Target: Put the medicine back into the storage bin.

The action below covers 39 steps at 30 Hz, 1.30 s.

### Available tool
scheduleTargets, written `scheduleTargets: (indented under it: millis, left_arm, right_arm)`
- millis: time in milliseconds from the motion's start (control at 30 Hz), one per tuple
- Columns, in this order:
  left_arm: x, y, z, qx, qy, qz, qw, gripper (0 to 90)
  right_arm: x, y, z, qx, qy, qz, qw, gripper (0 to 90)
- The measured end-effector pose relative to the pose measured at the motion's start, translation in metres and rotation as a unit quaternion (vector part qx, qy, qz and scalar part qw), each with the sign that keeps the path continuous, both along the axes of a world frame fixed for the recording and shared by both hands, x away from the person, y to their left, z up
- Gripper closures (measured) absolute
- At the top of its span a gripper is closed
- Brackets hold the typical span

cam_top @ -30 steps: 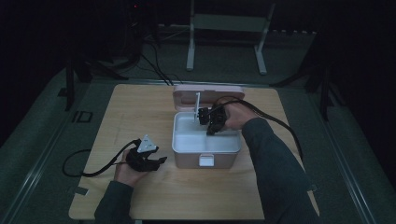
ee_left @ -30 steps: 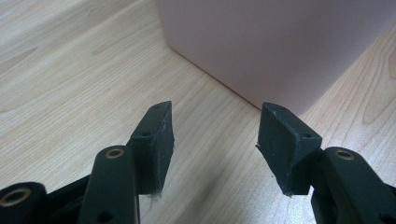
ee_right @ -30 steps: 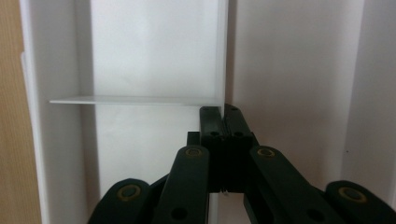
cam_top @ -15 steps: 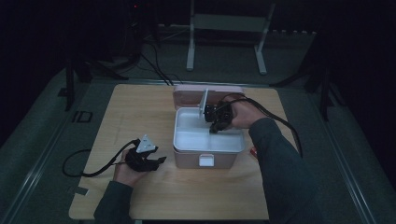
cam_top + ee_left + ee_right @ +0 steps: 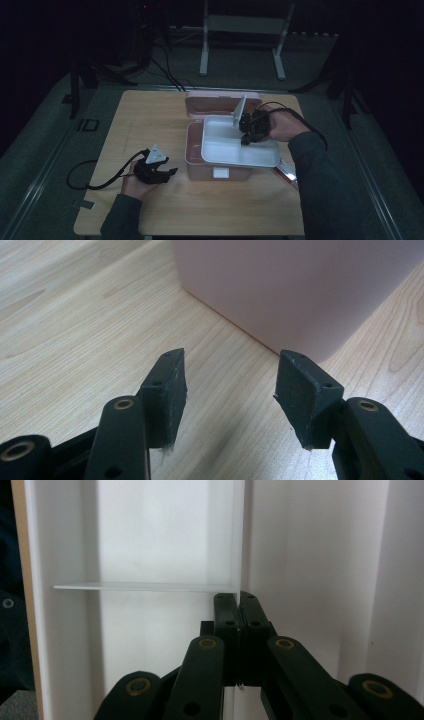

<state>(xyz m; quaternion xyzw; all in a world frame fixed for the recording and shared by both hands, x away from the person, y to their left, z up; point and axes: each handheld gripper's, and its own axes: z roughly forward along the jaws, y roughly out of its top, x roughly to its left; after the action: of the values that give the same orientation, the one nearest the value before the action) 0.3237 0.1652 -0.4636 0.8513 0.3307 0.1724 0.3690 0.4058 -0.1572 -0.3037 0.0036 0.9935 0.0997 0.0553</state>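
The white tray [image 5: 220, 150] sat lifted and skewed over the open pink lunch box [image 5: 196, 159], whose lid [image 5: 210, 104] lay back flat behind it, near the middle of the pale wooden counter [image 5: 145, 115]. Around the counter the room was dark, with a grey floor and a white metal stand [image 5: 243, 25] beyond the far edge. Your right claw [image 5: 248, 131] was pinched fully together on a thin dividing wall [image 5: 239, 540] inside the tray, holding the tray by it. Your left claw [image 5: 159, 172] rested on the counter just beside the box's left side, its jaws standing well apart with nothing between them, the pink wall [image 5: 300, 285] close ahead of the pads.
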Motion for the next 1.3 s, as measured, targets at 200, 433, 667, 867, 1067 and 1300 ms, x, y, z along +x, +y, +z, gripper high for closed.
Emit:
scheduleTargets:
  millis: [200,433,667,867,1067,1300]
  left_arm:
    - [0.0,0.0,0.0,0.002,0.0,0.0,1.0,45.4]
    - [0.0,0.0,-0.001,0.003,0.002,-0.001,1.0,45.4]
    - [0.0,0.0,-0.001,0.002,0.002,0.0,1.0,45.4]
    - [0.0,0.001,-0.001,0.001,0.002,0.0,1.0,45.4]
    - [0.001,0.0,-0.002,0.005,0.004,-0.002,1.0,45.4]
    - [0.001,0.0,-0.002,0.005,0.005,-0.002,1.0,45.4]
  right_arm:
    - [-0.003,-0.025,-0.002,0.0,0.005,-0.015,0.9999,89.5]
    - [-0.005,-0.052,-0.004,0.0,0.003,-0.039,0.9992,89.5]
    - [-0.003,-0.073,-0.003,0.003,0.004,-0.065,0.9979,89.5]
    - [-0.002,-0.097,-0.002,0.008,0.002,-0.094,0.9955,89.4]
    - [-0.002,-0.116,-0.005,0.009,0.006,-0.109,0.9939,89.4]
    - [-0.003,-0.137,-0.006,0.014,0.009,-0.133,0.9909,89.5]
